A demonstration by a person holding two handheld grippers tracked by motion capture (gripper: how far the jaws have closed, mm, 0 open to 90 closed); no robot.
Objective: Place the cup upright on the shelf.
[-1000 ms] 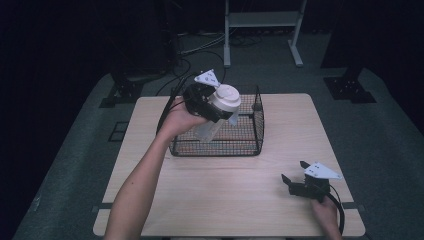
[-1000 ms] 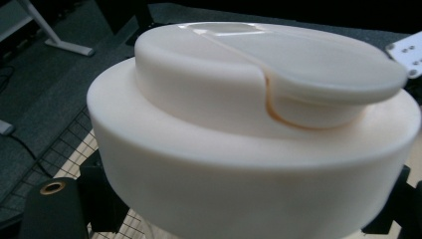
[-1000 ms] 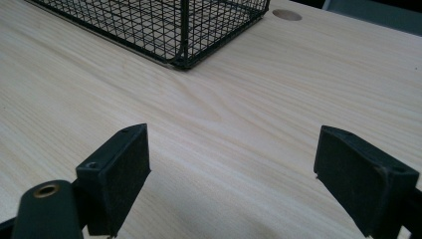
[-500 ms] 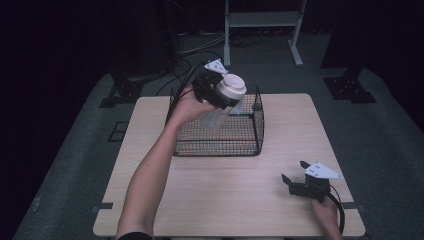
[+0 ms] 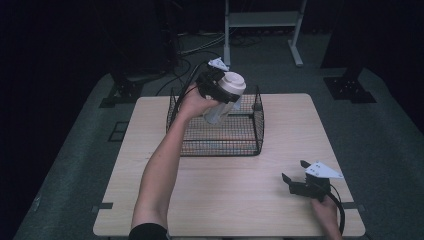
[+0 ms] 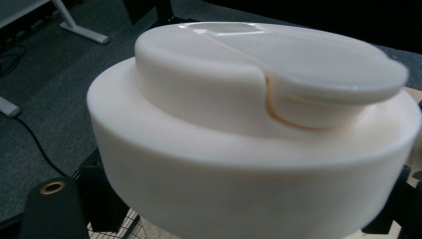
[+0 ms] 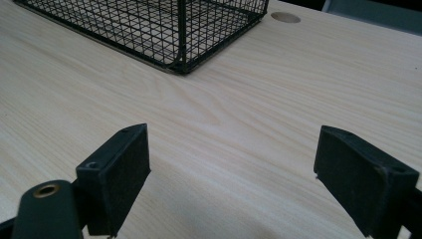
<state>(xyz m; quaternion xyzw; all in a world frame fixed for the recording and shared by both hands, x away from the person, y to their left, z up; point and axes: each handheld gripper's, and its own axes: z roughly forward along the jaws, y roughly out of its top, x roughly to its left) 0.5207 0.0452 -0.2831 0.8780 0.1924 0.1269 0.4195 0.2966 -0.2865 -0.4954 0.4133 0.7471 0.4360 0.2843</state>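
Observation:
A clear bottle (image 5: 216,113) with a wide white flip-top cap (image 5: 234,83) hangs tilted above the far part of a black wire basket (image 5: 220,148). My left gripper (image 5: 221,95) is shut on the bottle just under its cap. In the left gripper view the cap (image 6: 249,124) looms close between the black jaws, with the fingers (image 6: 105,205) at its lower edge. Near the table's front right, my right gripper (image 5: 294,171) rests low in a hand, open and holding nothing. In the right gripper view, the right gripper (image 7: 249,174) has bare wood between its pads.
The basket's near corner (image 7: 184,35) stands ahead of the right gripper. The light wooden table (image 5: 235,200) has a cable hole (image 7: 285,17) at its far side. A white desk frame (image 5: 260,22) and cables lie on the dark floor behind.
The left hand carried the bottle farther away and slightly right, from over the basket's middle to its far side. The right gripper stayed put.

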